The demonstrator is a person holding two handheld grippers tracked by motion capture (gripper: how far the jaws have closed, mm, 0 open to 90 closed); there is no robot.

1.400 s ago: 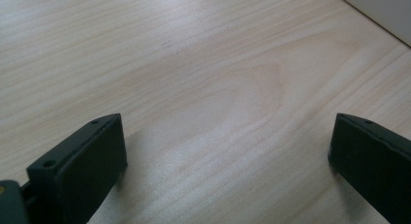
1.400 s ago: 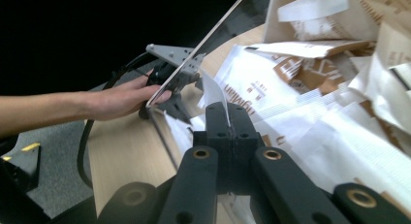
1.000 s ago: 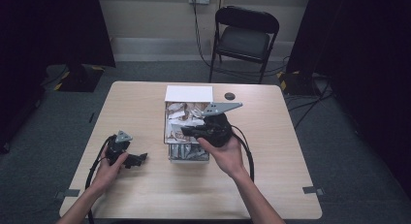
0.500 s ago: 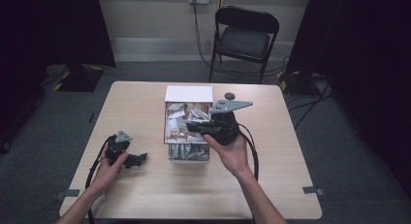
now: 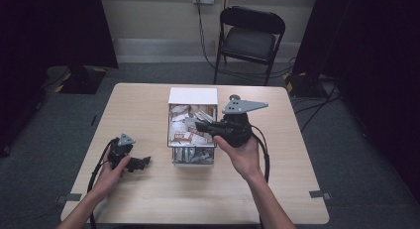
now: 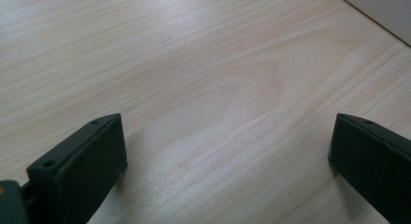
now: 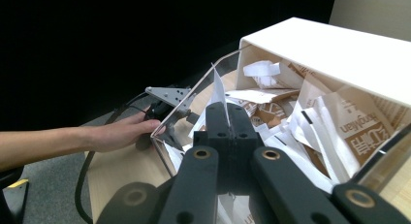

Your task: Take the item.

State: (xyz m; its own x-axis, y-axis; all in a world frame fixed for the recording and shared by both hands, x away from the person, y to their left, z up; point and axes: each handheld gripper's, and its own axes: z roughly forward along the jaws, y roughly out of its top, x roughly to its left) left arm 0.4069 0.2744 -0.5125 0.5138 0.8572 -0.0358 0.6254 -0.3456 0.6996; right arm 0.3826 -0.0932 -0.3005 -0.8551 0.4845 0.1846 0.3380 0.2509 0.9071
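A clear-walled box point(image 5: 193, 161) with a white far end point(image 7: 334, 44) stands mid-table, full of several white and brown paper sachets point(image 5: 185, 125). My right gripper point(image 5: 200, 125) hangs over the box's right side, pointing left. Its jaws are shut on a thin white sachet point(image 7: 219, 90), which stands up above the fingertips in the right gripper view point(image 7: 227, 118). My left gripper point(image 5: 145, 162) rests on the table point(image 5: 148, 105) to the left of the box, held by a hand point(image 7: 121, 132). It is open, with bare wood between its jaws point(image 6: 228, 151).
A small black round object point(image 5: 234, 97) lies on the table behind the right gripper. A black folding chair point(image 5: 250, 35) stands beyond the far edge. Cables trail from both grippers toward the near edge. Bare wood lies left and right of the box.
My right gripper has drawn back to the right and slightly up over the box, with the sachet in its jaws. The left gripper has stayed put.
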